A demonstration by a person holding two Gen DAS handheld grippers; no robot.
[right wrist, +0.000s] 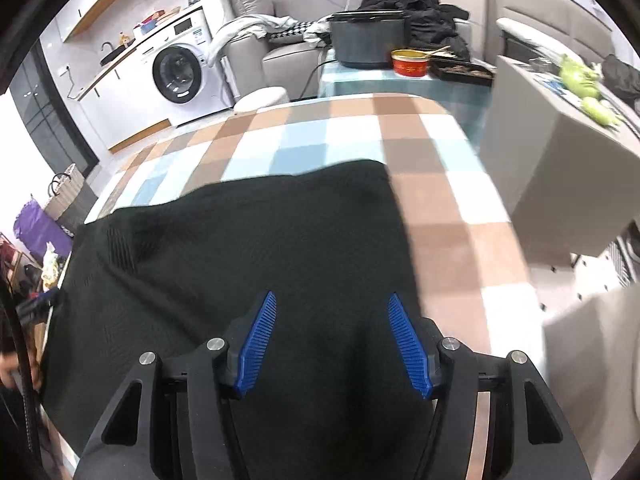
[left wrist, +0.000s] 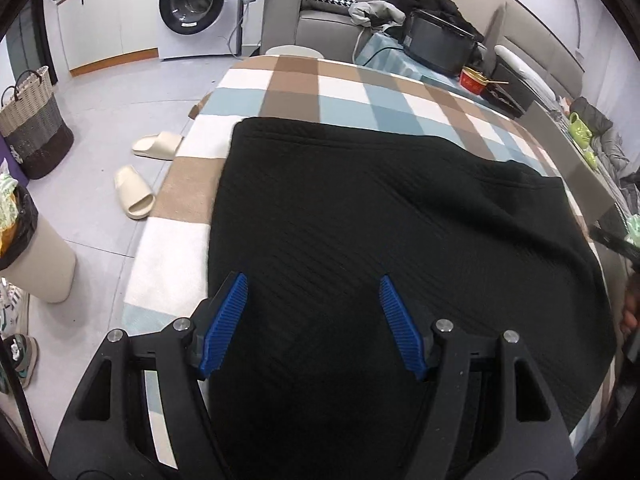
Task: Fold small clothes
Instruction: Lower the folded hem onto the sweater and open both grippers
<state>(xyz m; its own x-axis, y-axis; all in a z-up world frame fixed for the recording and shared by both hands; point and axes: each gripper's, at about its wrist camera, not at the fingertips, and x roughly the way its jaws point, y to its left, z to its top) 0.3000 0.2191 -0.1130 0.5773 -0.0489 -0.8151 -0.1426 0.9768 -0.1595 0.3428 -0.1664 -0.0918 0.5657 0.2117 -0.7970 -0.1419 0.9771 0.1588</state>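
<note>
Hovering over black garment (left wrist: 380,216) spread flat on plaid counter (left wrist: 304,88); left tool (left wrist: 313,322) and right tool (right wrist: 332,340) both wide, empty. Cloth runs 9-to-3; far edge at 12 of both tools.

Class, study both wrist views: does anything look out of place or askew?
Yes. On the floor left of the checked blanket, two cream slippers lie apart, pointing different ways. The black garment lies flat.

Both wrist views angled steeply down, close over shared black garment (left wrist: 360,220)
</note>
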